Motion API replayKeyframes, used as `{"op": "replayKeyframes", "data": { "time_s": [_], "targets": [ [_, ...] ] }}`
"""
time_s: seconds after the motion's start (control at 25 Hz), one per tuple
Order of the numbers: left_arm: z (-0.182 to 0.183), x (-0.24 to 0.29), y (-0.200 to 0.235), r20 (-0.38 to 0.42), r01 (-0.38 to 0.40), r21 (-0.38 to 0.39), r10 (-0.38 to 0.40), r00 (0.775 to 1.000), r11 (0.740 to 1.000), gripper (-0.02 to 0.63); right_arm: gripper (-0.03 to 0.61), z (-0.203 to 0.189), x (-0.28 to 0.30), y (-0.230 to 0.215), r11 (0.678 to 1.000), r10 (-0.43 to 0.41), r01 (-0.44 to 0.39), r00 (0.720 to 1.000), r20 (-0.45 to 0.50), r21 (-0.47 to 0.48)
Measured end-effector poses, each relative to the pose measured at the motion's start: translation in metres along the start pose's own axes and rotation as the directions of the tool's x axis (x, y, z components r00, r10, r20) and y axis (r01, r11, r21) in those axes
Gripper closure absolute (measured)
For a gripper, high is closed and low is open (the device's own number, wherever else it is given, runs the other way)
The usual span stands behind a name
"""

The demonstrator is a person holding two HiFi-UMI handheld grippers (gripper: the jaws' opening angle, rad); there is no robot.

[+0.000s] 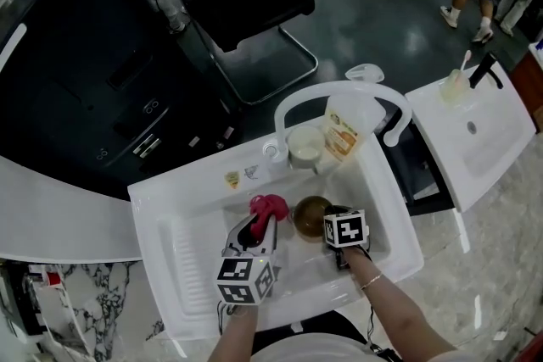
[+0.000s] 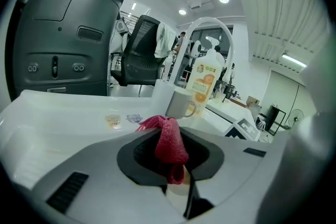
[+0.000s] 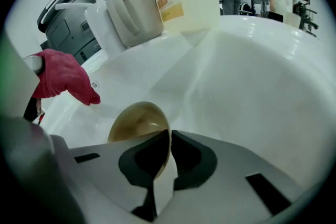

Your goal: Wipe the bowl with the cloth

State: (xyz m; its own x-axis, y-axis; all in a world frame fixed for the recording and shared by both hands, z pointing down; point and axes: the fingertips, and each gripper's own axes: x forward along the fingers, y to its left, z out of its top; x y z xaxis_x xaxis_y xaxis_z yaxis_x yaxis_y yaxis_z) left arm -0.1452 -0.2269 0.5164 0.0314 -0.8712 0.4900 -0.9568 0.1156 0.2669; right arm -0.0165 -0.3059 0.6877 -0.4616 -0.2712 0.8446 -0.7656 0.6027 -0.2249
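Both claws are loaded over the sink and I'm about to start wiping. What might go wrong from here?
1. The right claw pinches only the bowl's thin rim; wiping pressure may make it pivot or slip into the sink.
2. The left claw holds the cloth by a narrow fold; rubbing may pull it free.
3. The mug and bottle stand just behind the basin; a wide stroke may knock them.

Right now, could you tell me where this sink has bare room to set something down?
The ribbed drainboard left of the left gripper is bare, as is the basin floor right of the bowl. The back ledge is crowded: mug, soap bottle, faucet.
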Motion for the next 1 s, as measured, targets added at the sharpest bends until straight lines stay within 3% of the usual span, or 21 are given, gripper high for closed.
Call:
{"op": "replayKeyframes", "data": {
  "time_s": [0.52, 1.0],
  "targets": [
    [0.027, -0.034, -0.027, 0.089, 0.105, 0.051, -0.109, 0.990, 0.993, 0.529, 0.558, 0.034, -0.087, 0.017, 0.998, -0.058, 0.056, 0.972, 0.227, 0.015],
    [0.065, -0.096, -0.056, 0.210, 0.240, 0.130, -0.263, 0.942, 0.962, 0.529, 0.558, 0.049, -0.178, 0.047, 0.988, -0.153, 0.152, 0.899, 0.410, 0.034]
  ]
}}
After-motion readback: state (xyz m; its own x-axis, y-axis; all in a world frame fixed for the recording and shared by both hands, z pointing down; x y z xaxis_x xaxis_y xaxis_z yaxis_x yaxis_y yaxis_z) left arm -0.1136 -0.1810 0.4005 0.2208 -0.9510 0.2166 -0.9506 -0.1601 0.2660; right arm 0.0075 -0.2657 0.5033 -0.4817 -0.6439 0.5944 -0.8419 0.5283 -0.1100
